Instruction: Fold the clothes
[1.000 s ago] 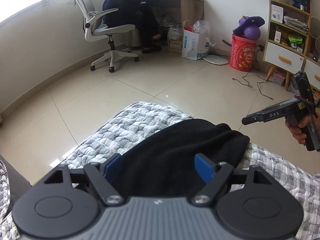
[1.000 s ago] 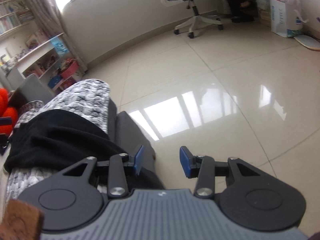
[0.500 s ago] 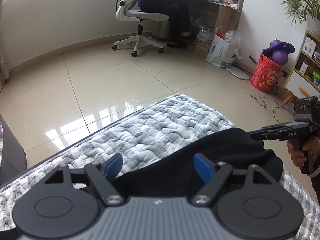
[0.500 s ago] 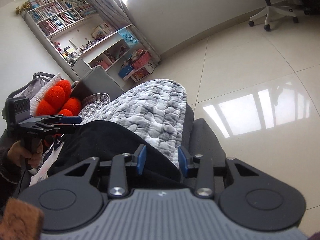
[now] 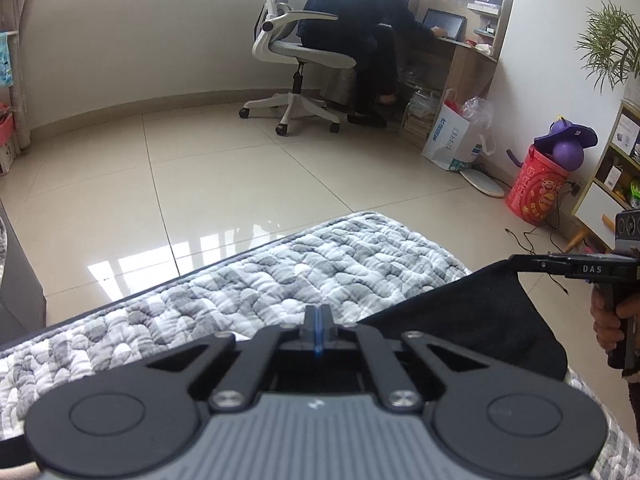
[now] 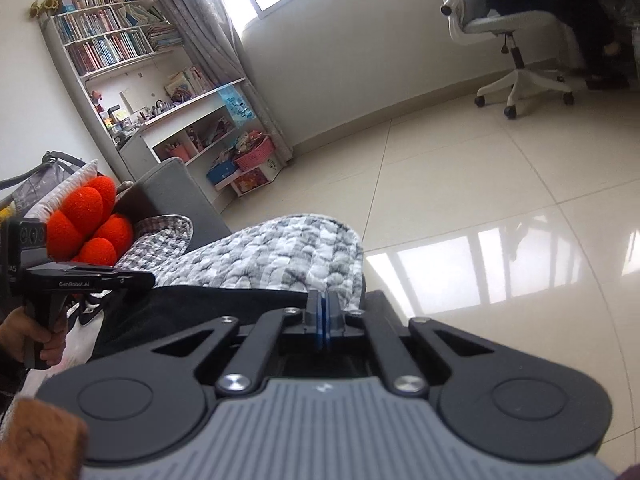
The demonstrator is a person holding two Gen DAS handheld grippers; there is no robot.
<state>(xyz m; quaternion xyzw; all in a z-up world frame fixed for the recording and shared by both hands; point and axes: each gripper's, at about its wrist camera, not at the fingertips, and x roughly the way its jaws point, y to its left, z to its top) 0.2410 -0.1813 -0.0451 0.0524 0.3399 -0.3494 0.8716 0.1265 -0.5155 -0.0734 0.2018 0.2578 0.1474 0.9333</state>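
1. We see the black garment (image 5: 460, 332) lying on the quilt (image 5: 280, 280), at the quilt's right end in the left wrist view, one corner lifted off it.
2. Our left gripper (image 5: 318, 330) has its blue pads pressed together at the garment's near edge; we take it as clenched on the cloth, though the pinch itself is hidden behind the fingers.
3. Our right gripper (image 6: 322, 322) is likewise clenched, its pads meeting over the garment's (image 6: 192, 308) edge by the quilt's (image 6: 272, 252) far end. From the left wrist view its tip (image 5: 532, 264) holds the raised corner taut.
4. Around us: tiled floor (image 5: 240, 184), a white office chair (image 5: 298, 76) with a seated person (image 5: 360, 28) at a desk, a paper bag (image 5: 452, 140), a red bucket (image 5: 536, 190) with a purple ball on top.
5. The right wrist view adds a bookshelf (image 6: 120, 44) and a red cushion (image 6: 88, 224) past the quilt's far corner.
6. Both gripper bodies block the near part of the quilt, so most of the garment is cut off from us.
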